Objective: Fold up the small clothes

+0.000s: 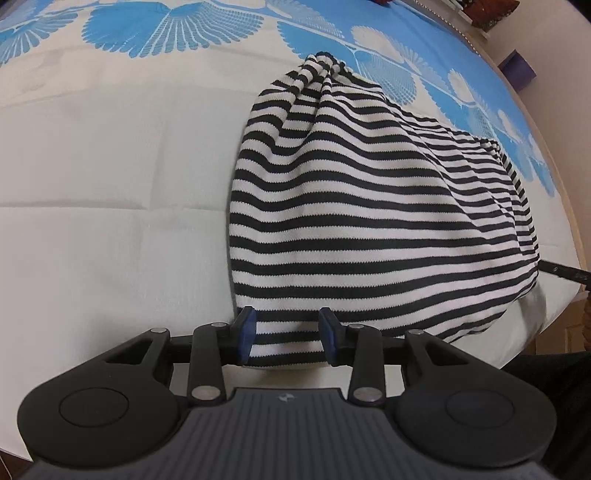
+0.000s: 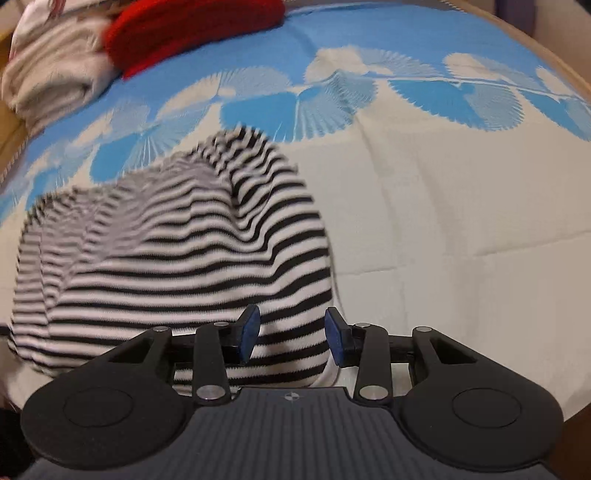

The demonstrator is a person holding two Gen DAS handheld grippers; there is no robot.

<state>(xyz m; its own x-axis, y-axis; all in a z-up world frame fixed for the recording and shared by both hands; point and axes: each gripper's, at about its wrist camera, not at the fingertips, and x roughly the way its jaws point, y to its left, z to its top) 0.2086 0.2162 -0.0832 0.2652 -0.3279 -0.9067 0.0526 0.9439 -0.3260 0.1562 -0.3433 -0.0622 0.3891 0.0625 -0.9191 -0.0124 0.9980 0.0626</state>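
Spread over the bed is a cream cover (image 1: 110, 166) with a blue fan-patterned border, and on it lies the striped garment (image 1: 369, 206), folded over into a rounded bundle with its near hem at the cover's front edge. Each hand-held gripper stands over that hem: the left hand-held gripper (image 1: 288, 338) has its blue pads apart with striped cloth between them but not pinched, and the right hand-held gripper (image 2: 291, 339) is likewise apart at the garment's other near corner. With nothing clamped, the fold could likely spring open or slump, since the far end bunches into a gathered knot. Closing unevenly might catch only one layer, or the cover beneath, dragging the garment askew toward the red knit (image 2: 192, 29) and pale clothes (image 2: 55, 74) beyond.
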